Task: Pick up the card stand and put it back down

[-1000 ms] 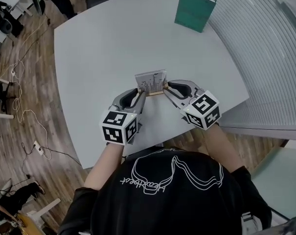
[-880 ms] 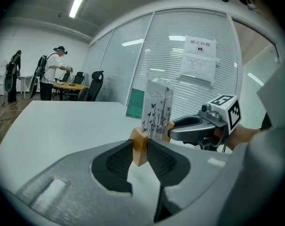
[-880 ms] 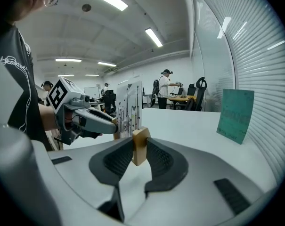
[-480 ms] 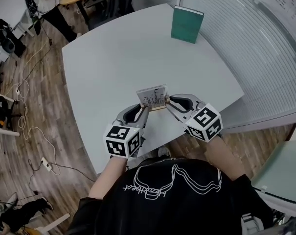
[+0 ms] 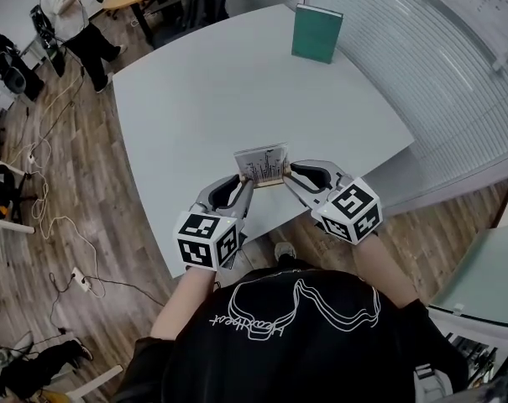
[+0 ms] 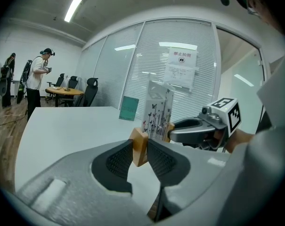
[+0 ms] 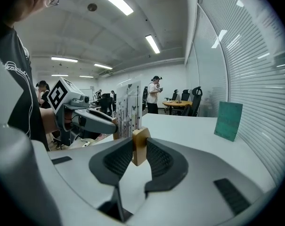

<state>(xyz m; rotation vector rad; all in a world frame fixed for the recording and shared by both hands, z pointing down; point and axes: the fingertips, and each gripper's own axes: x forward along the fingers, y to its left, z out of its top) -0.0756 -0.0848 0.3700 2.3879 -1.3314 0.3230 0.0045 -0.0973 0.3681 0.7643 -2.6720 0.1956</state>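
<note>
Card stand (image 5: 261, 165): wooden base, printed card upright; at table (image 5: 220, 82) edge, 6 o'clock.
Left gripper (image 5: 243, 183): jaws clamped on the base's 9 o'clock end.
Right gripper (image 5: 287, 173): jaws clamped on the base's 3 o'clock end.
Green book (image 5: 316, 34): upright, at the table's 1 o'clock edge.

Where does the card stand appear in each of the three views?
Head view: card stand at the centre.
Left gripper view: centre, its wooden end nearest the camera.
Right gripper view: slightly left of centre, wooden end nearest.
Shared landmark: the upright green book behind it.
</note>
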